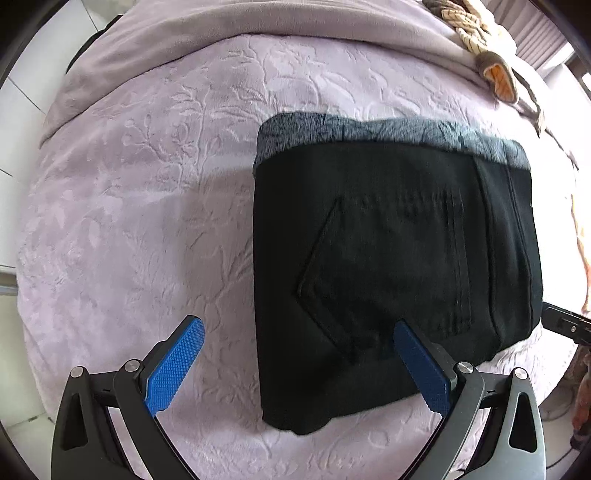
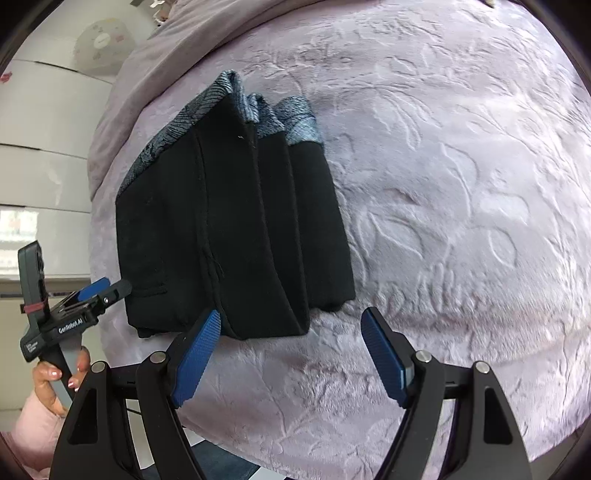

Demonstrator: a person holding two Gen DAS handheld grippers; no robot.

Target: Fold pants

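Observation:
The black pants (image 1: 399, 258) lie folded into a compact stack on the lilac bedspread (image 1: 147, 184), with grey fleece lining showing along the far edge. My left gripper (image 1: 299, 363) hovers over the stack's near left corner, open; its right pad (image 1: 421, 365) overlaps the cloth and grips nothing. In the right wrist view the pants (image 2: 229, 229) show several stacked layers. My right gripper (image 2: 291, 354) stands open just in front of the near folded edge, with its left pad (image 2: 195, 358) close to the cloth. The left gripper (image 2: 107, 290) sits at the stack's left side, held by a hand (image 2: 51, 376).
A mauve blanket (image 1: 258, 29) lies bunched along the bed's far side. A striped brown cloth item (image 1: 476, 33) rests at the far right corner. White panels (image 2: 40, 166) stand beyond the bed's left edge. The right gripper's tip (image 1: 565, 325) shows at the stack's right.

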